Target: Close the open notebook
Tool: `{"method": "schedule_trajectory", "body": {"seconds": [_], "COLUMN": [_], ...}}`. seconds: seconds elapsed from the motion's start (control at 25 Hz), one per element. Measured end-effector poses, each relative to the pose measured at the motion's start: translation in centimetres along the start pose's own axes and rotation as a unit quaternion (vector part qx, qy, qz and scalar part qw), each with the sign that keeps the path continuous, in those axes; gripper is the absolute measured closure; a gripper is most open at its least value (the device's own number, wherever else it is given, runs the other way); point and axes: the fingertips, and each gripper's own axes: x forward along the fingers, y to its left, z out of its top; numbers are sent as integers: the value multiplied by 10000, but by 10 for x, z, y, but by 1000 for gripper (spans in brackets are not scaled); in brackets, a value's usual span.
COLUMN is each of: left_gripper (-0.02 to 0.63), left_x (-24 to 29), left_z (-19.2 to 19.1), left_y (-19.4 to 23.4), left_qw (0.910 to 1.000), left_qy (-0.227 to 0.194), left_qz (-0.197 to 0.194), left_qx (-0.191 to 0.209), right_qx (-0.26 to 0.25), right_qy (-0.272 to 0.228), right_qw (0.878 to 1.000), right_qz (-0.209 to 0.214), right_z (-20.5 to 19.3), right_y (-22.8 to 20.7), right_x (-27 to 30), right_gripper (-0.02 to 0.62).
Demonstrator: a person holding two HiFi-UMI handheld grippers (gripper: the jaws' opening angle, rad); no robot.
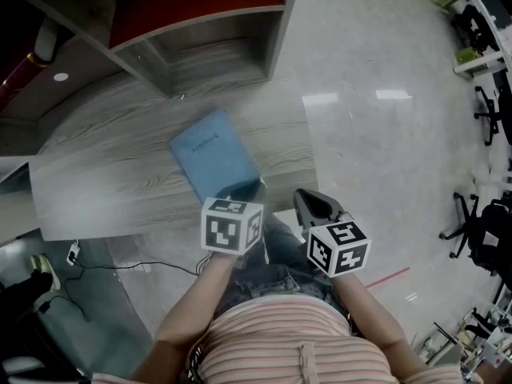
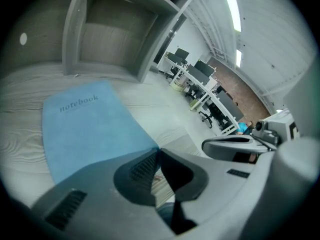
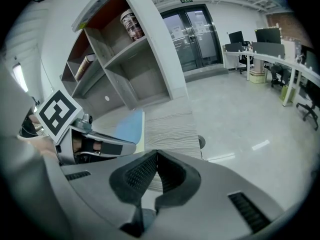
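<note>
The notebook (image 1: 214, 154) lies on the desk (image 1: 112, 194) before the shelf (image 1: 200, 50), the left gripper (image 1: 240, 189) at its near end, the right gripper (image 1: 309, 202) further right.

Grey wood-grain desk (image 1: 120, 174) and open shelf unit (image 3: 125, 69) ahead of left gripper (image 2: 157, 151). Glossy pale floor (image 1: 384, 134), office desks (image 3: 260, 54), glass doors (image 3: 195, 34) beyond right gripper (image 3: 155, 154). Ceiling strip lights (image 2: 230, 4) lit.

Notebook (image 2: 85, 129) corner behind left tool (image 2: 158, 151)

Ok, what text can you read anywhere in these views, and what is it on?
"notebook": printed on the cover of the blue notebook.
Label on the jar: too blurred to read.
The green sign above the doors: too small to read.
</note>
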Motion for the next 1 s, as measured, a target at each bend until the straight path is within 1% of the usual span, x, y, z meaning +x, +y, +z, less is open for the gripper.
{"method": "schedule_trajectory", "body": {"seconds": [0.24,0.56,0.88,1.0], "left_gripper": [580,556,507,506], "left_x": [8,10,10,9], "left_z": [-4,-5,-5,-7], "left_y": [1,-2,-8,-7], "left_qw": [9998,9989,9988,9985], "left_qy": [171,305,287,266], "left_qz": [-19,-50,-308,-406], "left_qx": [115,347,269,241], "right_qx": [71,125,55,14], "right_qy": [17,31,-81,-150], "right_qw": [10000,9999,9999,9999], "right_qz": [-44,-67,-22,9], "right_z": [1,1,10,14], "right_y": [-5,-6,-4,-2], "right_x": [4,6,5,4], "right_gripper": [587,588,588,588]}}
